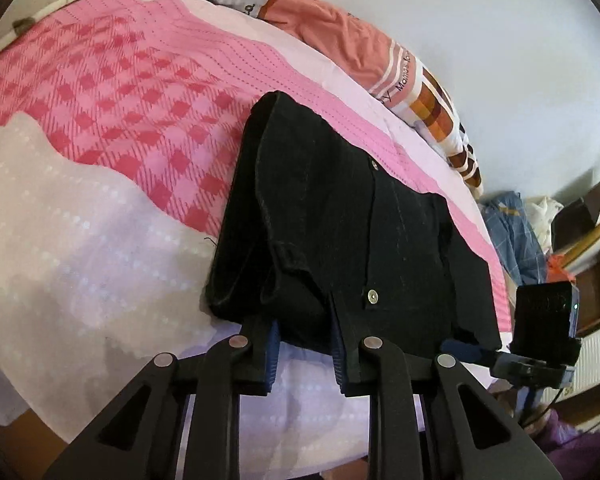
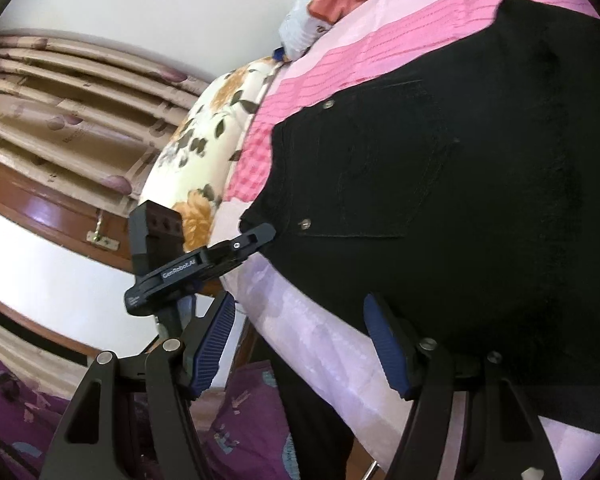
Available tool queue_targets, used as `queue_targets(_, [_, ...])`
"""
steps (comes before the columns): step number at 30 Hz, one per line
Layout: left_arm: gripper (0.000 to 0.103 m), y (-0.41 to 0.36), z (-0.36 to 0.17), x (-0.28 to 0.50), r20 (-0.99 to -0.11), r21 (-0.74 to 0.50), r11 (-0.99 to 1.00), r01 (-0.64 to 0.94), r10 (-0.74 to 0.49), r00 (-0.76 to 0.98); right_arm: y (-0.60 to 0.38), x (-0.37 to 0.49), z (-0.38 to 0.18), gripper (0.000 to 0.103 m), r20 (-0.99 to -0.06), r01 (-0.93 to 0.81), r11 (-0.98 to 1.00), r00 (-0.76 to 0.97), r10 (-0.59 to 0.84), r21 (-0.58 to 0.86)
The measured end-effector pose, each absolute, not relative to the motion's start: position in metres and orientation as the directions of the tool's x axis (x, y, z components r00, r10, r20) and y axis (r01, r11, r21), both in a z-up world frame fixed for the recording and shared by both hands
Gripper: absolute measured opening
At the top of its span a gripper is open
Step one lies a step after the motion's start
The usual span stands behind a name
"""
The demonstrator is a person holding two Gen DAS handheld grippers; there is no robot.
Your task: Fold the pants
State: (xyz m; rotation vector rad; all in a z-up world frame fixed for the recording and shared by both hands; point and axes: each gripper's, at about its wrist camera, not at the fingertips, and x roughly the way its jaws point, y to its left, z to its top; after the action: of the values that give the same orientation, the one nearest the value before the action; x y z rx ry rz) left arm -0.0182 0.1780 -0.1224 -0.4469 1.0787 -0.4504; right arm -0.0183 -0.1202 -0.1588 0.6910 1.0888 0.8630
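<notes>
Left claw gripping folded black pants

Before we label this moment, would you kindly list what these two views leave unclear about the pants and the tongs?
1. Left wrist view: whether the left tongs actually pinch the black pants; the dark folded cloth hides the fingertips.
2. Right wrist view: the pants' right and lower parts, cut off by the fisheye rim.
3. Right wrist view: what lies behind the right tongs' right finger, as black merges with black.
4. Both views: the leg ends, folded under.
</notes>
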Motion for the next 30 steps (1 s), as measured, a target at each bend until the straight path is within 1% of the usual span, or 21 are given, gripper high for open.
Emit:
queue_targets(2, [0.025, 0.172, -0.120, -0.018, -0.742, -0.521, 0.841, 0.149, -0.532, 0.409, -0.112, -0.015, -0.158, 0.066, -0.443, -0.265, 0.480, 0.189, 0.876, 0.836])
queue_targets(4, [0.025, 0.174, -0.122, -0.016, -0.729, -0.546, 0.826, 0.141, -0.551, 0.406, -0.099, -0.011, -0.153, 0.066, -0.418, -0.304, 0.448, 0.163, 0.894, 0.840])
queue_targets(5, [0.025, 0.176, -0.122, -0.015, -0.722, -0.558, 0.818, 0.140, -0.561, 0.405, -0.090, -0.010, -0.149, 0.064, -0.414, -0.338, 0.440, 0.151, 0.898, 0.832])
queue_targets(6, [0.025, 0.176, -0.122, -0.016, -0.720, -0.557, 0.817, 0.145, -0.563, 0.406, -0.082, -0.009, -0.147, 0.061, -0.423, -0.371, 0.444, 0.141, 0.895, 0.816])
queue_targets(7, [0.025, 0.177, -0.122, -0.016, -0.721, -0.552, 0.820, 0.151, -0.560, 0.407, -0.073, -0.008, -0.145, 0.048, -0.433, -0.400, 0.446, 0.129, 0.892, 0.801])
queue_targets(8, [0.025, 0.178, -0.121, -0.016, -0.720, -0.550, 0.821, 0.154, -0.560, 0.410, -0.065, -0.007, -0.145, 0.030, -0.441, -0.425, 0.445, 0.116, 0.890, 0.788])
queue_targets(10, [0.025, 0.178, -0.121, -0.016, -0.716, -0.555, 0.817, 0.156, -0.565, 0.411, -0.048, -0.007, -0.145, 0.014, -0.481, -0.472, 0.474, 0.115, 0.869, 0.743])
queue_targets(11, [0.025, 0.176, -0.121, -0.016, -0.714, -0.558, 0.815, 0.155, -0.567, 0.410, -0.040, -0.005, -0.147, 0.013, -0.512, -0.491, 0.497, 0.117, 0.851, 0.715])
queue_targets(14, [0.025, 0.178, -0.121, -0.016, -0.709, -0.567, 0.809, 0.156, -0.576, 0.407, -0.022, 0.002, -0.155, 0.012, -0.550, -0.507, 0.519, 0.102, 0.829, 0.688])
queue_targets(16, [0.025, 0.179, -0.122, -0.015, -0.709, -0.570, 0.806, 0.160, -0.580, 0.400, -0.017, 0.005, -0.159, 0.011, -0.556, -0.507, 0.521, 0.095, 0.826, 0.687])
queue_targets(17, [0.025, 0.179, -0.121, -0.014, -0.708, -0.572, 0.804, 0.161, -0.583, 0.398, -0.014, 0.006, -0.161, 0.008, -0.562, -0.507, 0.524, 0.091, 0.822, 0.684])
queue_targets(18, [0.025, 0.178, -0.120, -0.013, -0.708, -0.571, 0.805, 0.163, -0.583, 0.398, -0.012, 0.007, -0.162, 0.008, -0.571, -0.506, 0.531, 0.087, 0.816, 0.680])
queue_targets(23, [0.025, 0.164, -0.102, -0.012, -0.714, -0.486, 0.839, 0.244, -0.542, 0.444, -0.010, 0.012, -0.153, 0.008, -0.544, -0.519, 0.506, 0.090, 0.834, 0.689])
queue_targets(26, [0.026, 0.171, -0.118, -0.008, -0.732, -0.493, 0.844, 0.210, -0.533, 0.424, -0.003, 0.022, -0.160, 0.009, -0.558, -0.509, 0.511, 0.072, 0.827, 0.693])
queue_targets(27, [0.027, 0.175, -0.125, -0.010, -0.727, -0.515, 0.835, 0.193, -0.545, 0.418, -0.001, 0.023, -0.166, 0.011, -0.555, -0.489, 0.497, 0.033, 0.831, 0.716])
queue_targets(28, [0.027, 0.181, -0.128, -0.013, -0.708, -0.542, 0.820, 0.184, -0.564, 0.426, -0.001, 0.022, -0.168, 0.012, -0.537, -0.475, 0.472, -0.002, 0.844, 0.743])
queue_targets(30, [0.027, 0.177, -0.125, -0.015, -0.717, -0.516, 0.834, 0.198, -0.546, 0.433, -0.007, 0.015, -0.163, 0.012, -0.468, -0.472, 0.402, -0.027, 0.883, 0.785])
